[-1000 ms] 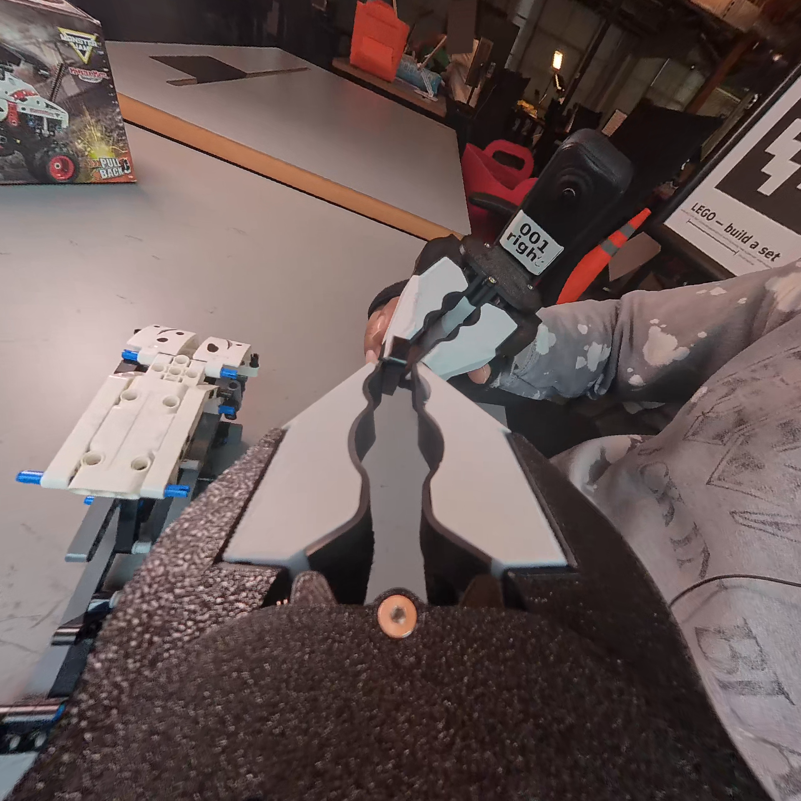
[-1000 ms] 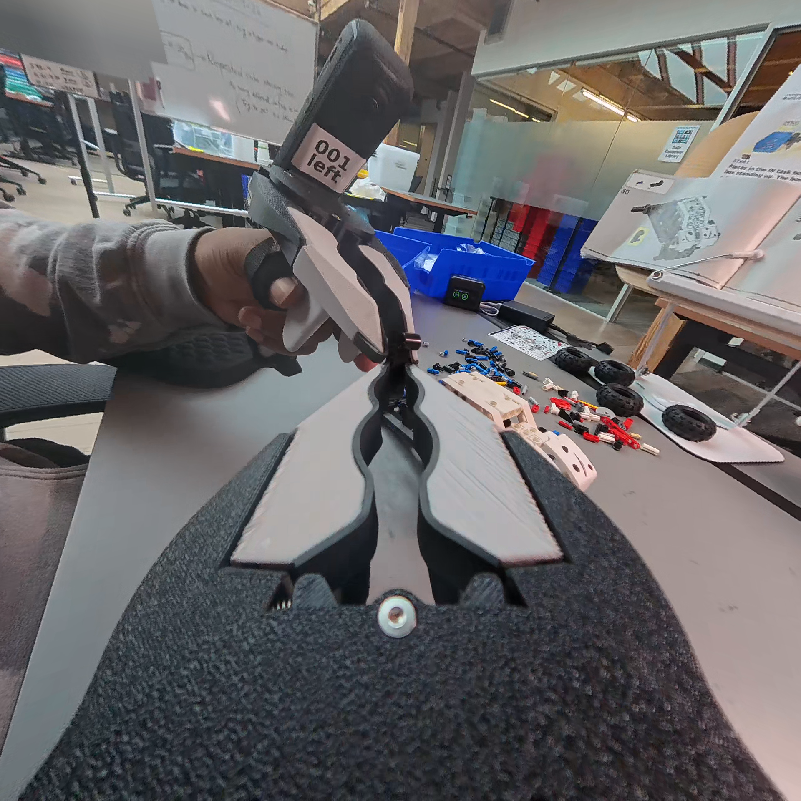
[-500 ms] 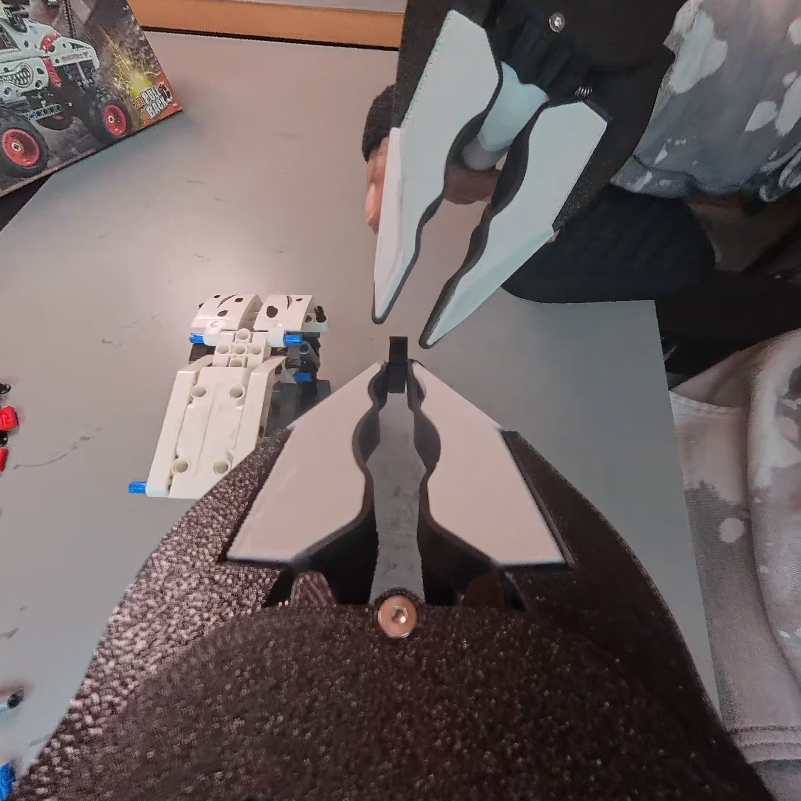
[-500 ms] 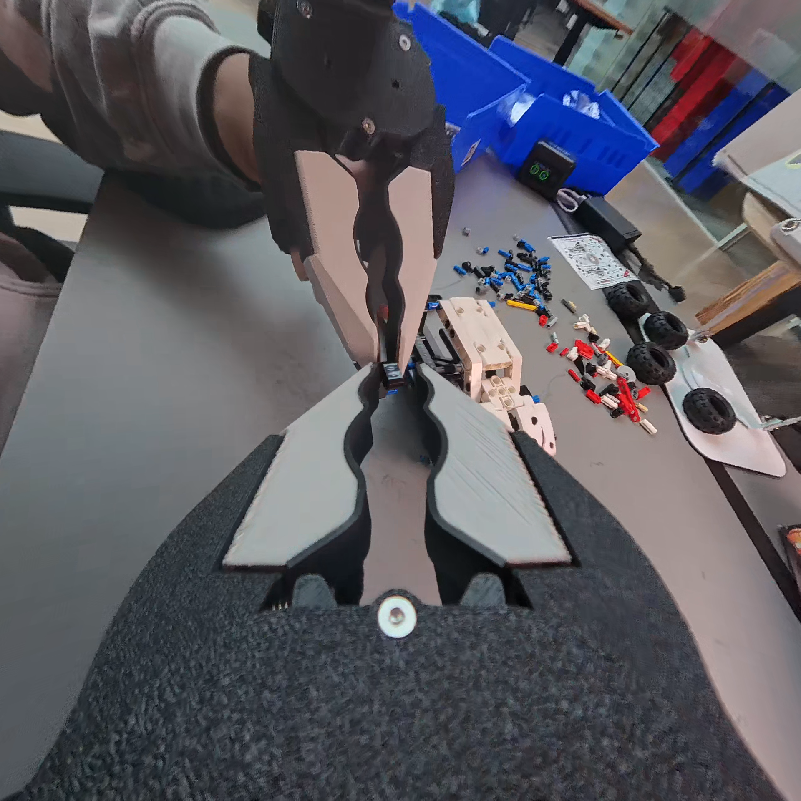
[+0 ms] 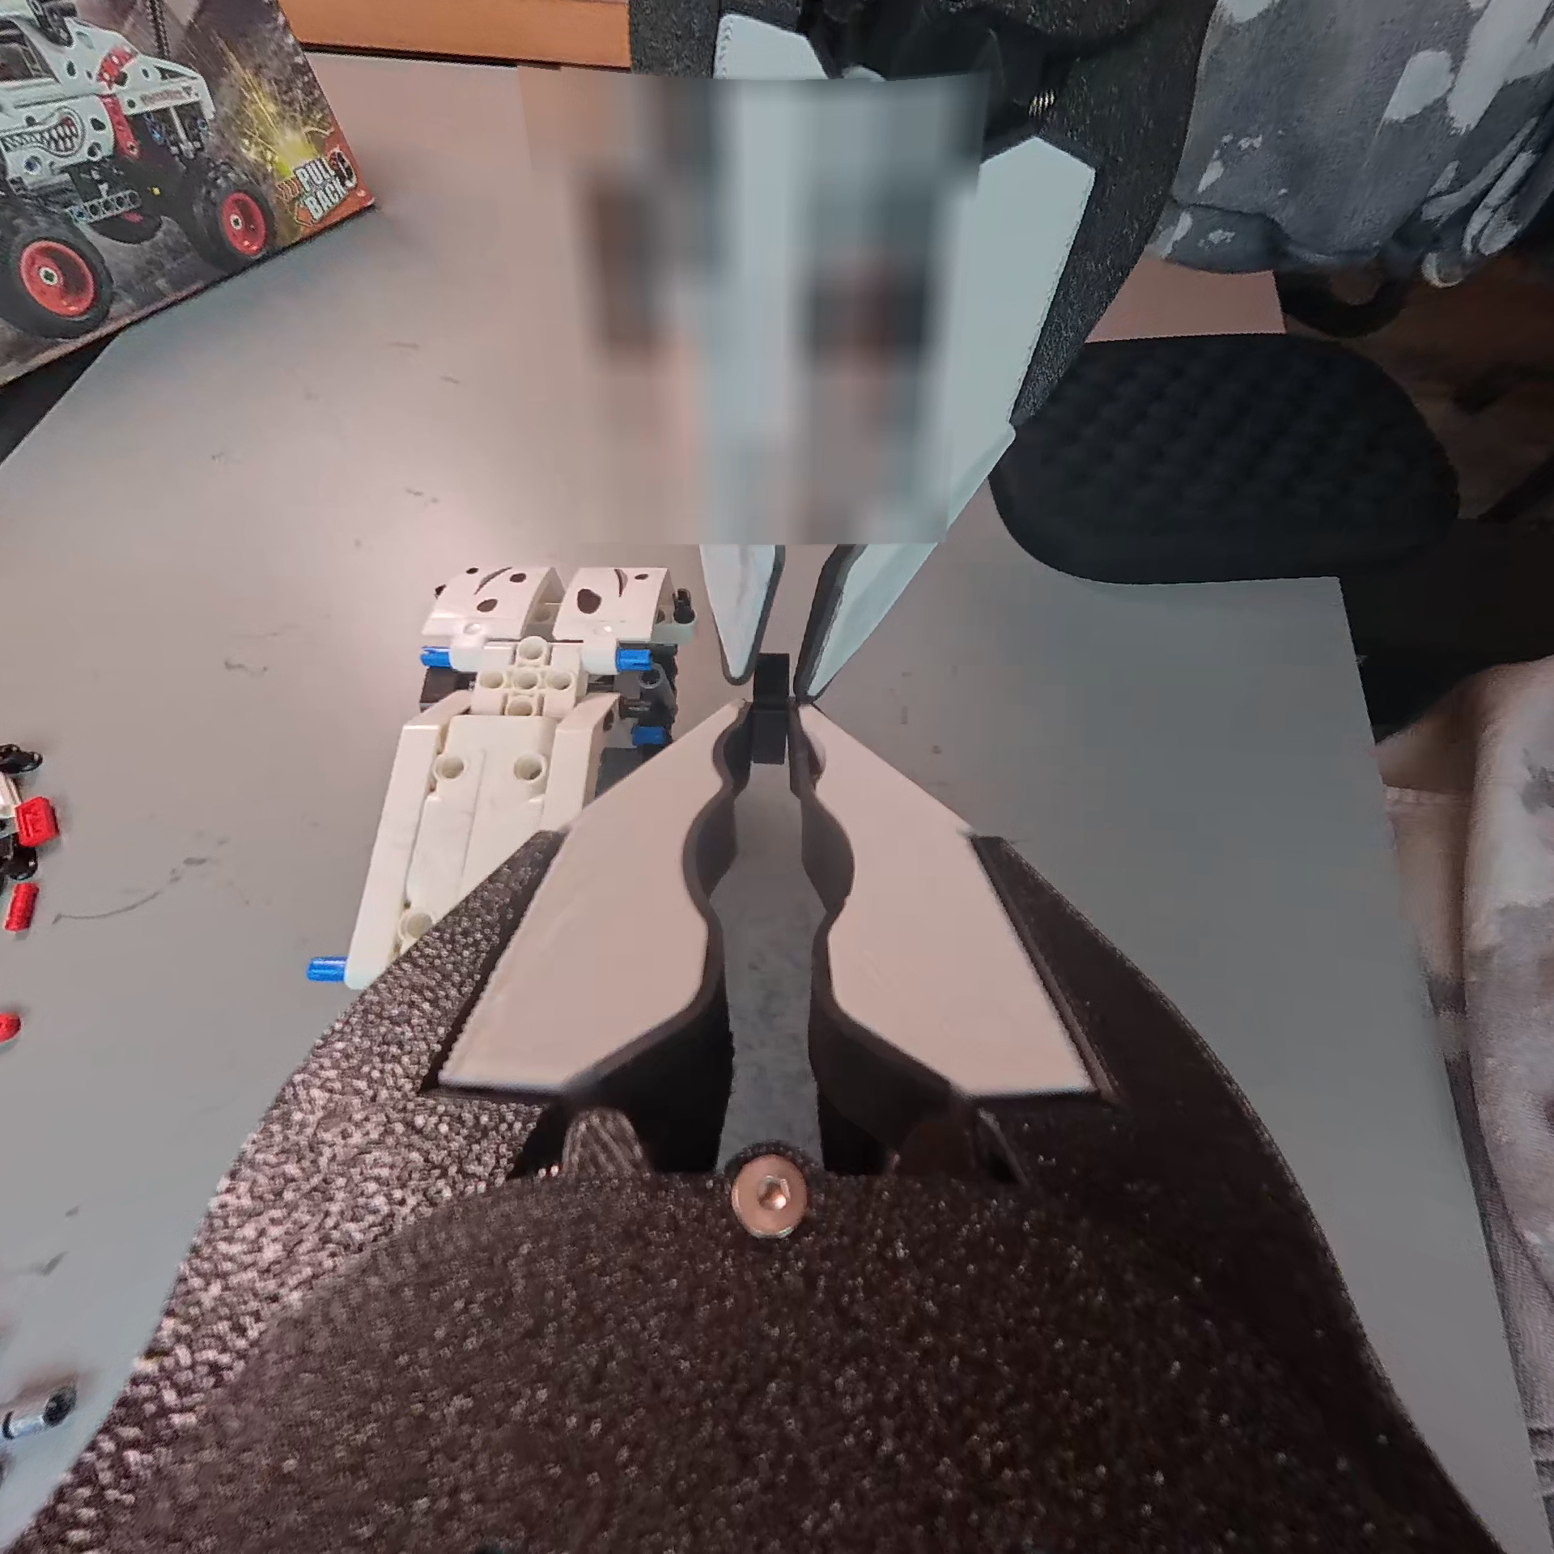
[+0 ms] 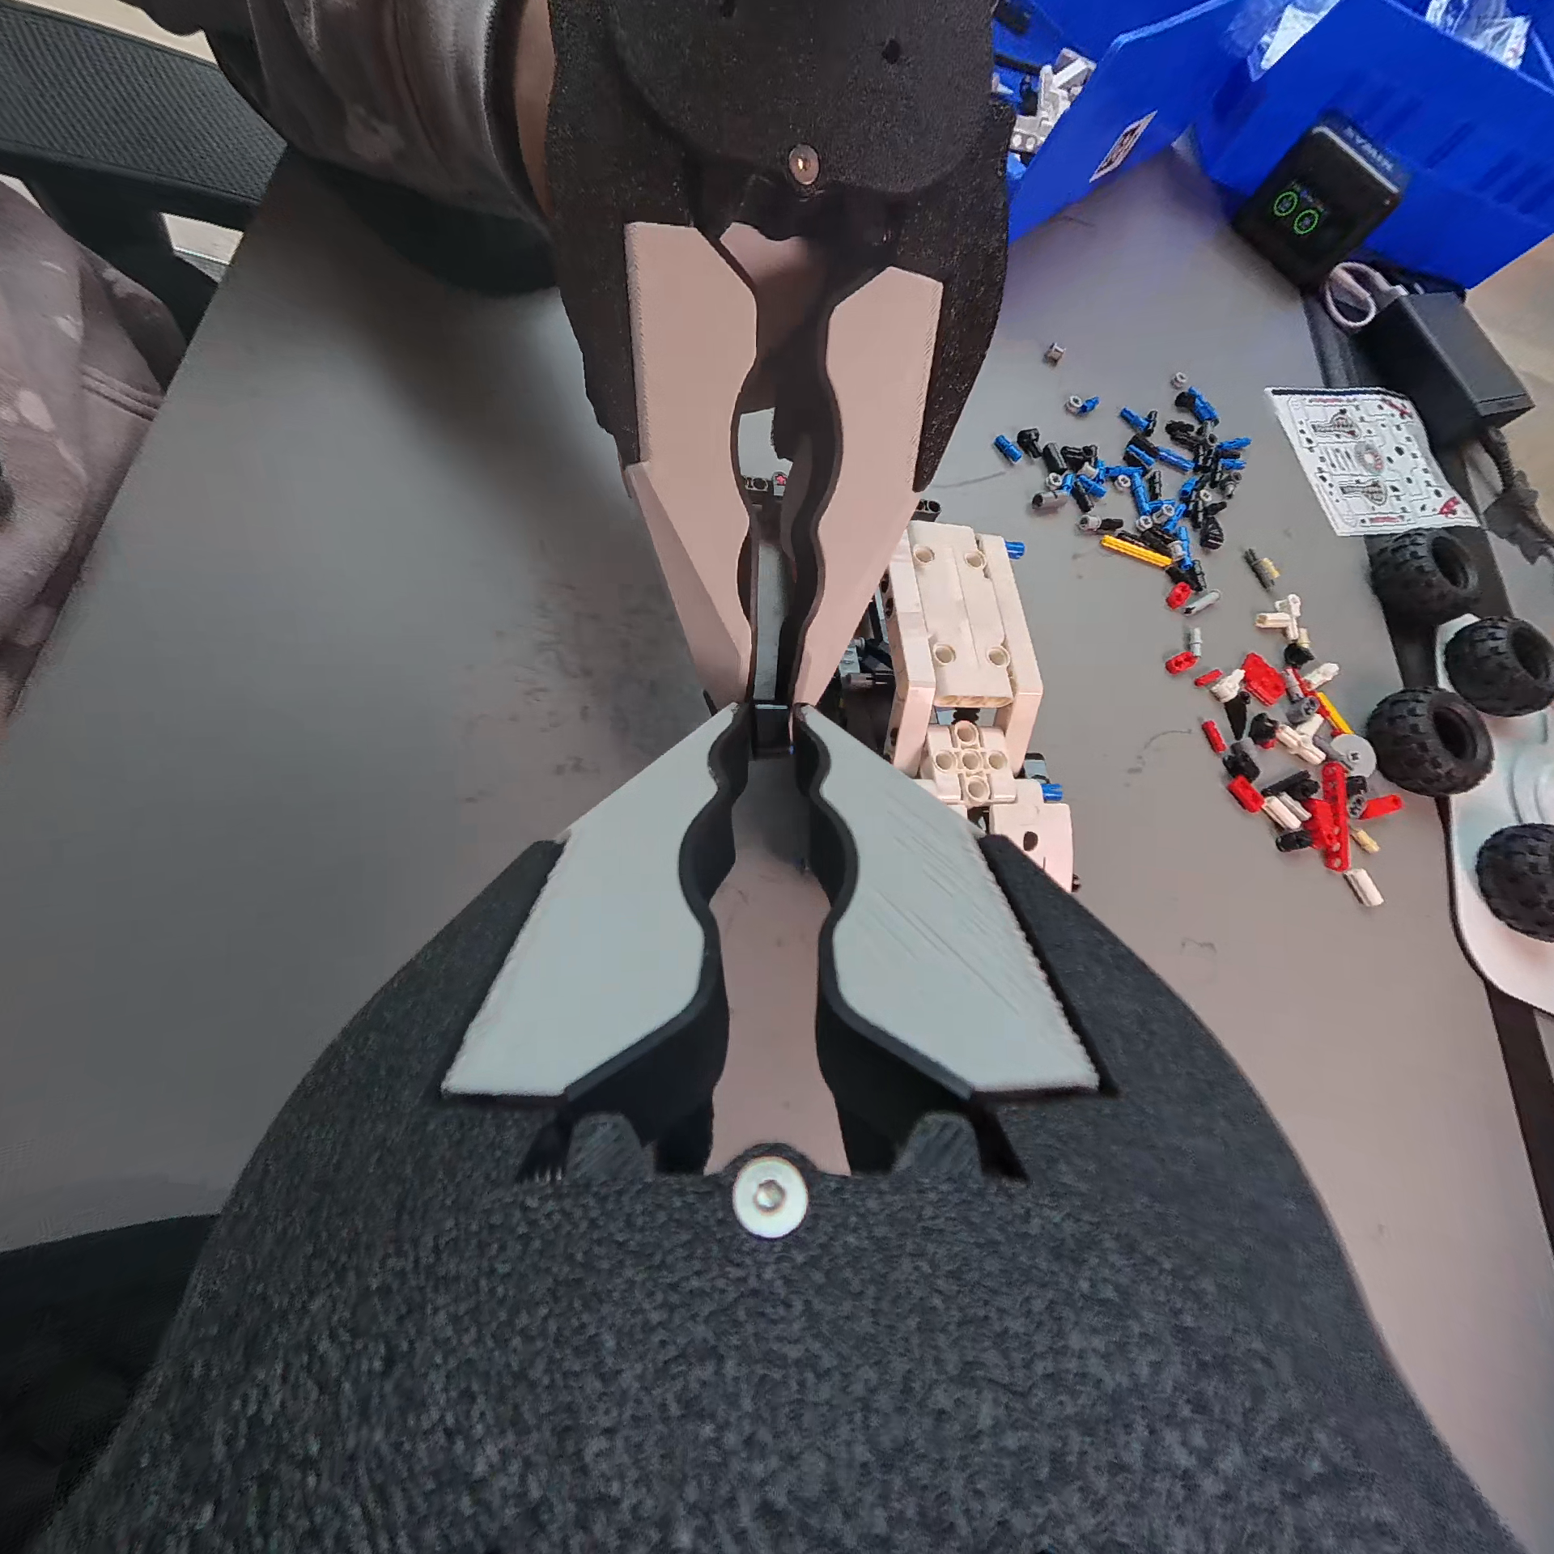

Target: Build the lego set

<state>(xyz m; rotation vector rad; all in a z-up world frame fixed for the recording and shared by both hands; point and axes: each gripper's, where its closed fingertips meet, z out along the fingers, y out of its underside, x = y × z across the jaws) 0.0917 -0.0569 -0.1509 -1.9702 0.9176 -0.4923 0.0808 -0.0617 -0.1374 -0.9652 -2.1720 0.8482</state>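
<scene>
Left gripper (image 5: 769, 715) was clamped on a small black piece (image 5: 770, 710). Right gripper (image 6: 769, 715) met it tip to tip, pinching the same piece. White truck body (image 5: 496, 757) sat just left of the left tips. Advice: release 1 grip only once the other held firm.

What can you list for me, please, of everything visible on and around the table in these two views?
Small black piece: one, black, pinched between both grippers' tips above the table.
Part-built truck body: one, white over a dark frame with blue pins, on the table beside the grippers.
Loose pieces: many, black, blue, red, white, yellow, scattered beyond the truck body.
Tyres: four, black, at the table's far side.
Sticker sheet: one, white, near the tyres.
Bins: blue, count unclear, far corner.
Set box: one, printed, on the table's other end.
Table: one, grey.
Left gripper: grey fingers, shut on the piece.
Right gripper: grey fingers, shut on the same piece.
</scene>
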